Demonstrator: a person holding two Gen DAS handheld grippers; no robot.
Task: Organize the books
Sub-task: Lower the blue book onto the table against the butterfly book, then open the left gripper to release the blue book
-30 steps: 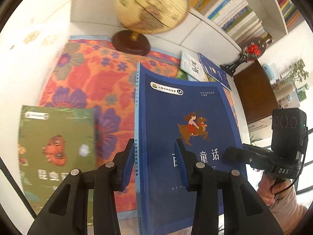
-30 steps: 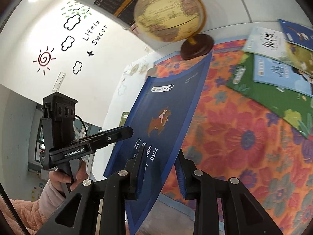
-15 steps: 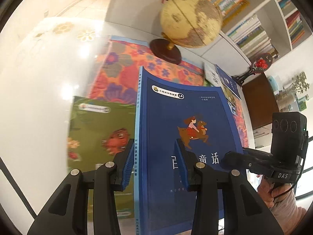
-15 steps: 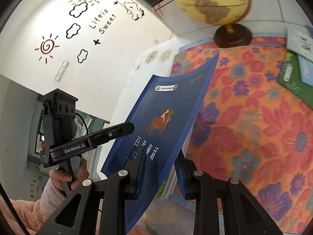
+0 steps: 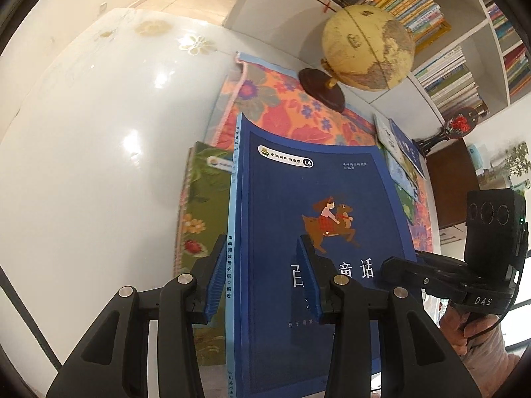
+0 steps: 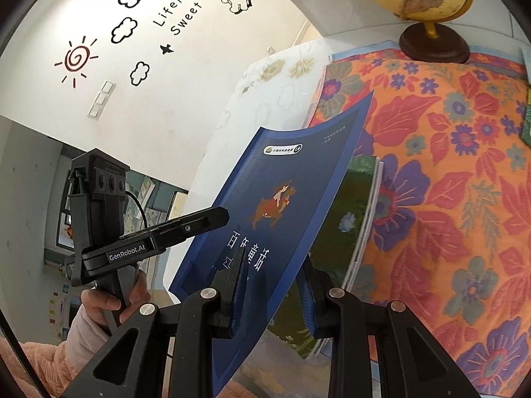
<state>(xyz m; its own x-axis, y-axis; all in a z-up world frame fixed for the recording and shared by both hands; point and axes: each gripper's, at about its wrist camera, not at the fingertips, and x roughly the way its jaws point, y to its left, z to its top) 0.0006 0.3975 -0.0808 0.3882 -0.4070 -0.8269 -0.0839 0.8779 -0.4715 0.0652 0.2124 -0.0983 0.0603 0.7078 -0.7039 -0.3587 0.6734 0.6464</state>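
Observation:
A dark blue book point(image 5: 298, 205) with a rider-on-deer picture hangs tilted above the table, held by both grippers. My left gripper point(image 5: 262, 278) is shut on it near the spine, one finger under the book and one on the cover. My right gripper point(image 6: 272, 285) is shut on the opposite edge of the same blue book point(image 6: 275, 205). Directly beneath lies a green book point(image 5: 202, 199) with flowers and a ladybird, at the left edge of the flowered cloth point(image 5: 275, 112). The green book point(image 6: 341, 219) is mostly hidden behind the blue one.
A globe point(image 5: 368, 46) on a dark round base stands at the cloth's far edge. Several more books point(image 5: 401, 152) lie on the cloth to the right. Shelves of books point(image 5: 448, 66) rise behind. Glossy white tabletop point(image 5: 99, 132) stretches left of the cloth.
Both grippers have carried the blue book leftward across the cloth until it hangs over the green book. The globe has slid right in both views. Neither grip has changed.

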